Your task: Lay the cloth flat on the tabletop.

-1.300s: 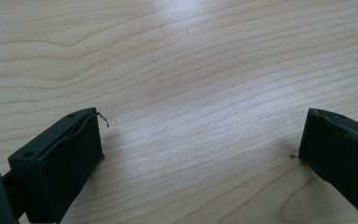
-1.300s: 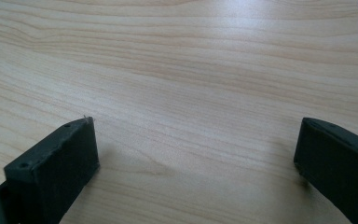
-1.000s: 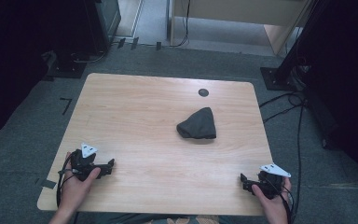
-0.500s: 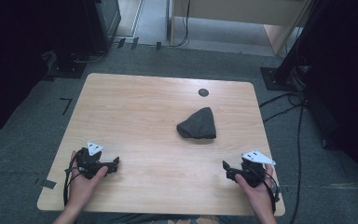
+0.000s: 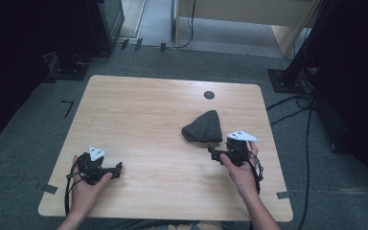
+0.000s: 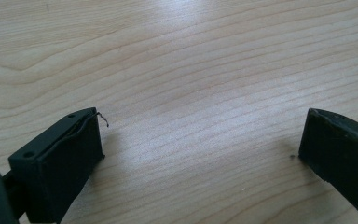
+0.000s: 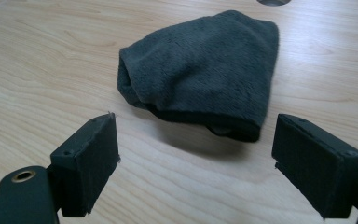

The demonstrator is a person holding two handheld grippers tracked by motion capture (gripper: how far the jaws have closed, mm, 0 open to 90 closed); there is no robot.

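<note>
Two hand-held grippers rested low over the wooden worktop (image 5: 148, 115). The left hand-held gripper (image 5: 116, 170) sat near the near-left corner, its jaws spread wide over bare wood with nothing between them; in its own view the right jaw ran off the frame edge. The right hand-held gripper (image 5: 213, 154) sat right of centre, just near of a dark grey cloth (image 5: 203, 127), jaws likewise wide apart and empty. The cloth (image 7: 205, 70) lay in a folded, rumpled heap just beyond those jaws, not touching them; its underside and inner folds were hidden in shadow. A small dark round spot (image 5: 209, 95) sat on the far part of the worktop, too small to identify.
</note>
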